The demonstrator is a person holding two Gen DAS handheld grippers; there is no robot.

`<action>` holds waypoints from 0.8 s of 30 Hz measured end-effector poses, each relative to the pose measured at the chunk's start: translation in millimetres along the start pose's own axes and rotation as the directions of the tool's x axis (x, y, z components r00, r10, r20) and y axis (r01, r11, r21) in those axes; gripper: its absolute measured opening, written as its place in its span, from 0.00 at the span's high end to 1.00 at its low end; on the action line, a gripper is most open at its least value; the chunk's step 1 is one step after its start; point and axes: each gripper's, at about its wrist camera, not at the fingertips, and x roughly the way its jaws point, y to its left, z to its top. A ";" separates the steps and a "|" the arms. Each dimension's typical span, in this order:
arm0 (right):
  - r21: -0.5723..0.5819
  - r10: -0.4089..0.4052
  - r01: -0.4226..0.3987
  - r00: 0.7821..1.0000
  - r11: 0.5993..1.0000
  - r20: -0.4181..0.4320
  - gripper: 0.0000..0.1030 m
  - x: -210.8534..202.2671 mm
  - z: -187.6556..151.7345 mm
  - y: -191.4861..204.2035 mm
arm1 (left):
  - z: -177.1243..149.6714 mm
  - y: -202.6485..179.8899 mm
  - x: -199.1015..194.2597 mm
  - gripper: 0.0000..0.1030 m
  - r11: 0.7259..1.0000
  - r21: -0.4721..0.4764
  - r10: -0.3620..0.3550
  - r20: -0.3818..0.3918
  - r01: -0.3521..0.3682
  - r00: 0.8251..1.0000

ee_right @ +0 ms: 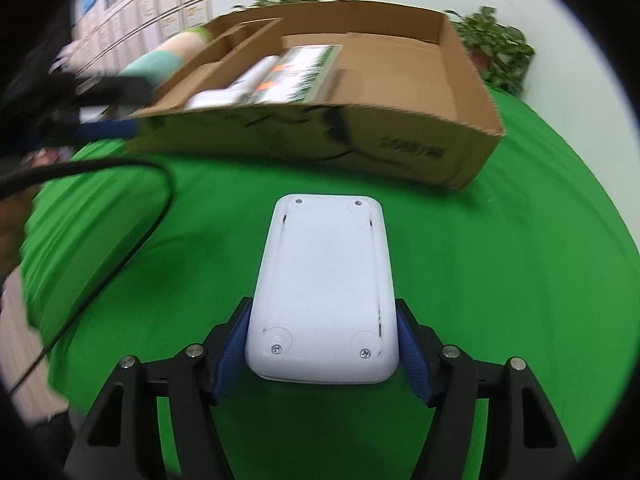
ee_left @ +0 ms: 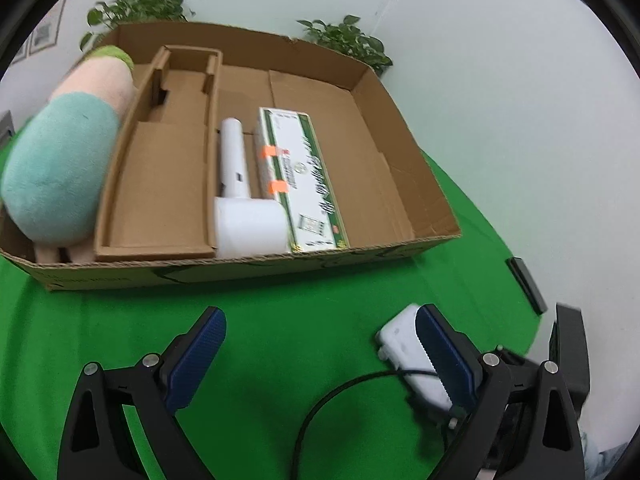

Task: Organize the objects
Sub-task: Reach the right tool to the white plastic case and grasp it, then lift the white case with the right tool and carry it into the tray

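My right gripper (ee_right: 322, 340) is shut on a white plastic device (ee_right: 324, 284), underside up with screws showing, held above the green cloth in front of the cardboard box (ee_right: 400, 144). The same device (ee_left: 404, 344) shows in the left wrist view, partly behind my right finger pad. My left gripper (ee_left: 320, 344) is open and empty over the green cloth, short of the box's front wall (ee_left: 240, 270). The box holds a plush toy (ee_left: 60, 168), a cardboard insert (ee_left: 160, 184), a white handheld appliance (ee_left: 240, 200) and a green-and-white carton (ee_left: 304, 176).
The table is covered in green cloth (ee_left: 280, 320). A black cable (ee_right: 132, 216) runs across the left of the right wrist view. Potted plants (ee_left: 348, 40) stand behind the box by the white wall. A dark object (ee_left: 526, 284) lies at the table's right edge.
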 end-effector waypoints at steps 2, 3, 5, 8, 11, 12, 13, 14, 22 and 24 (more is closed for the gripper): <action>-0.018 0.016 -0.016 1.000 1.000 0.000 0.36 -7.3 -8.1 8.8 | -1.2 -3.6 7.2 0.12 0.999 -0.012 -0.038 -0.026 0.038 0.999; -0.027 0.022 -0.022 1.000 0.999 0.001 0.36 -10.8 -12.2 13.3 | -2.6 -6.6 12.8 0.14 0.998 -0.018 -0.068 -0.044 0.067 0.997; -0.030 0.020 -0.020 1.000 0.999 0.002 0.36 -15.4 -17.7 18.6 | -5.4 -11.3 21.4 0.18 0.993 -0.032 -0.112 -0.073 0.110 0.991; -0.023 -0.003 0.004 1.000 1.000 0.004 0.36 -17.0 -19.4 22.5 | -12.9 -20.8 40.1 0.26 0.981 -0.051 -0.192 -0.138 0.187 0.972; -0.014 -0.003 0.003 1.000 1.000 0.004 0.37 -15.1 -17.0 21.8 | -19.9 -23.3 63.1 0.35 0.969 -0.092 -0.246 -0.210 0.231 0.946; -0.006 -0.001 0.001 1.000 1.000 0.003 0.37 -14.3 -15.7 20.5 | -23.0 -22.9 69.1 0.36 0.965 -0.108 -0.260 -0.232 0.241 0.937; -0.001 -0.001 0.001 1.000 1.000 0.003 0.37 -13.6 -14.4 19.4 | -25.9 -23.5 74.0 0.40 0.961 -0.123 -0.272 -0.250 0.248 0.929; 0.009 -0.003 0.003 1.000 1.000 0.004 0.37 -13.1 -13.6 17.7 | -29.1 -24.3 77.8 0.42 0.958 -0.135 -0.280 -0.265 0.252 0.923; 0.092 -0.038 0.037 0.999 0.995 0.012 0.37 -7.7 -8.2 4.3 | -41.3 -33.9 80.1 0.46 0.933 -0.178 -0.353 -0.288 0.313 0.890; 0.098 -0.041 0.040 0.999 0.994 0.013 0.37 -5.7 -6.1 4.6 | -45.1 -39.0 81.4 0.46 0.924 -0.190 -0.377 -0.305 0.332 0.875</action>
